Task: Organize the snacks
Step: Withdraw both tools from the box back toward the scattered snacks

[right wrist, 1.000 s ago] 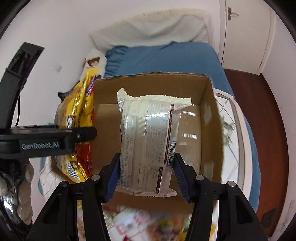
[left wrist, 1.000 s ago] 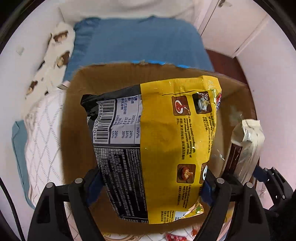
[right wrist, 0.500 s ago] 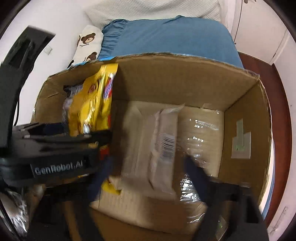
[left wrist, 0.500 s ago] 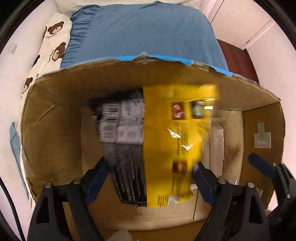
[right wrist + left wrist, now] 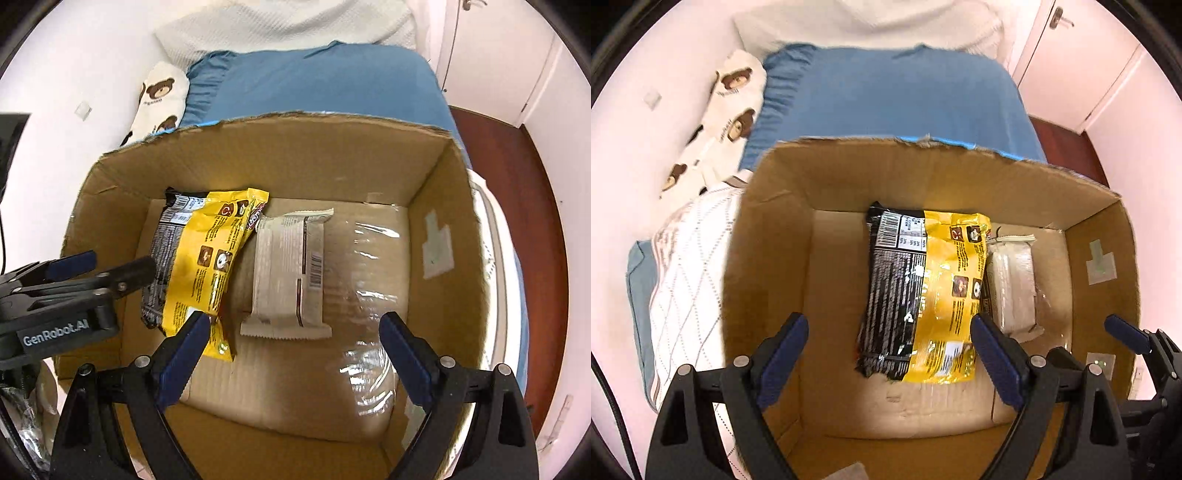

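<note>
In the left wrist view, the cardboard box [image 5: 923, 177] is seen from above with two packets laid flat on its floor, so this part of the sorting is judged done; whether more snacks wait outside the box cannot be told. The yellow-and-black snack bag [image 5: 923, 291] lies near the middle of the floor, and the white wrapped pack [image 5: 1014, 288] lies just beside it, toward the box's right wall. The left gripper [image 5: 888, 360] is held above the box's near edge with its fingers spread wide and nothing between them. In the right wrist view, the same box [image 5: 295, 155] is shown with the snack bag [image 5: 207, 258] toward its left wall and the white pack [image 5: 290, 277] touching or nearly touching its right edge, while the floor toward the right wall is covered only by clear tape. The right gripper [image 5: 291, 362] is likewise spread wide and empty above the near edge. A blue bed [image 5: 317, 85] is seen beyond the far wall.
</note>
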Motion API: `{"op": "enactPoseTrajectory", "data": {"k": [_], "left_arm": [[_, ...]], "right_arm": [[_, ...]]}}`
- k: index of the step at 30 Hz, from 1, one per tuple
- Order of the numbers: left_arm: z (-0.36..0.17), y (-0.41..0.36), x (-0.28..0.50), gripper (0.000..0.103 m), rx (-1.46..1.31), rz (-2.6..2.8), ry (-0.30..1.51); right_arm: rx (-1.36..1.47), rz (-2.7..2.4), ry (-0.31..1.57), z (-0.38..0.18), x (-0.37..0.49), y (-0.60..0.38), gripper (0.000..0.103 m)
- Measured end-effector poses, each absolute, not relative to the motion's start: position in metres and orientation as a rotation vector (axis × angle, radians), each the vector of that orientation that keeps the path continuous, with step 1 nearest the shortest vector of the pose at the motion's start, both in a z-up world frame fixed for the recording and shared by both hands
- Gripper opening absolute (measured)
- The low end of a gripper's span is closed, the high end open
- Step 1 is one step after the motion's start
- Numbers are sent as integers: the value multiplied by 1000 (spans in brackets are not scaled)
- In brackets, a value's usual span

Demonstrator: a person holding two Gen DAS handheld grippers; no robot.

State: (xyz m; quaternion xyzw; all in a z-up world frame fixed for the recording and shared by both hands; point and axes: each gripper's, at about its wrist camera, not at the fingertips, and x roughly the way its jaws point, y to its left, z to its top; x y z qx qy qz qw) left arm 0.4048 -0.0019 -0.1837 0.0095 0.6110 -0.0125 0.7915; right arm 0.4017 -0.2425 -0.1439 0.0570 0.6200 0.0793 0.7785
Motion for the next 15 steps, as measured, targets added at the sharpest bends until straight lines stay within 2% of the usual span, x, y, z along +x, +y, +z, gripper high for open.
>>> {"op": "enactPoseTrajectory", "data": {"k": [15], "left_arm": [[-111,10,326,90,28,-32,1061]], "right_arm": [[86,142,1131,-58,326,-244,95]]}}
